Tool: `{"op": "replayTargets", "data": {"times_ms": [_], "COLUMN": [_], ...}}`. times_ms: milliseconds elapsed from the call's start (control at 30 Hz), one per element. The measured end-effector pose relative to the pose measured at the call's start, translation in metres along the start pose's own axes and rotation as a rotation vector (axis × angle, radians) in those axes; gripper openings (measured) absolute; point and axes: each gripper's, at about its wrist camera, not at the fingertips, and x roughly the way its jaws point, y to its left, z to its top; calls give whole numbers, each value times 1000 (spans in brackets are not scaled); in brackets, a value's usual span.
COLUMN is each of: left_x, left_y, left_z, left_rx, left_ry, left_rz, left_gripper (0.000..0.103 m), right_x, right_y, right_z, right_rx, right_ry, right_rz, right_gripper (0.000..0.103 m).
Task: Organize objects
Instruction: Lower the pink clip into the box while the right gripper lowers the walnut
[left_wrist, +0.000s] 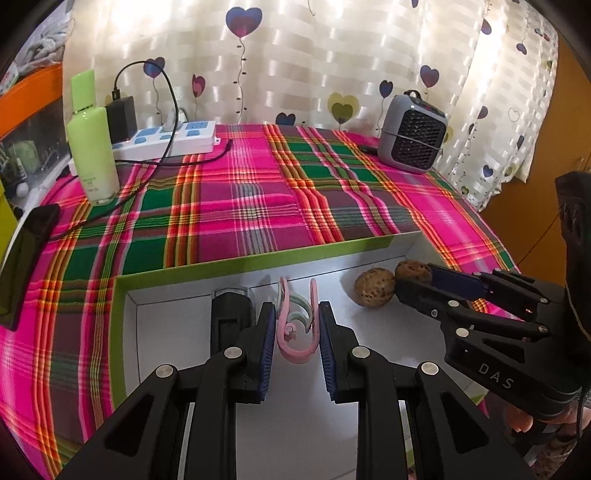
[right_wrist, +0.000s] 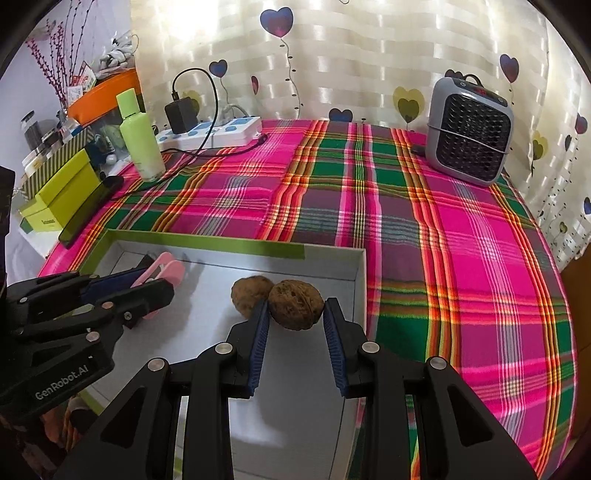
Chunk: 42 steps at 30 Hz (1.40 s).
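Tools both loaded right now. Left tool (left_wrist: 297, 334) clamped on a pink clip (left_wrist: 295, 332), pads pressing its two long sides, clip poking out ahead of the fingertips and hanging over the white floor of the shallow box (left_wrist: 192, 264). Right tool (right_wrist: 295, 319) pinched around a walnut (right_wrist: 295, 302), held across its widest part, just over the box floor too. Second walnut (right_wrist: 248, 293) sitting right behind and a bit left of the held one, touching it or close enough that can't tell. Some dark object (left_wrist: 232, 314) just left of the left tool, partly hidden, can't make it out.

Handling guess: clip looks like light springy plastic, so likely to flex or twist if squeezed off-centre; grabbing both arms near the middle seems safest. Walnut looks hard, light, bumpy and round, so prone to rolling or popping out unless gripped at the fattest bit.

Further out on the plaid tabletop (right_wrist: 461, 258): green bottle (right_wrist: 138, 136) and power strip (right_wrist: 214, 133) far left, small heater (right_wrist: 469, 133) far right.
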Motion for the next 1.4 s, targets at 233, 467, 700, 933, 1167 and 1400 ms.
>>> {"op": "replayTargets", "data": {"times_ms": [233,467,700,933,1167,1400], "left_x": [10,14,18,22,24,24], "left_y": [0,0,-2,0,0,0], "left_z": [2,5,6,5,6,7], "left_rx": [0,6,13,5,6,3], "left_ry": [14,22,37,52,59,61], "left_rz": [6,10,21,30,37,37], "left_gripper": [21,21,21,21,21,24], "right_x": [7,12,15,16,17,18], "right_y": [-2,1,5,6,8,9], "right_z": [4,7,6,7,8,7], "right_rx": [2,-19,-39,-41,-49,-53], "right_ry": [-4,-3,3,5,16,22], "right_rz": [12,12,8,10,1,-11], "right_gripper": [32,32,32,32,32,32]}}
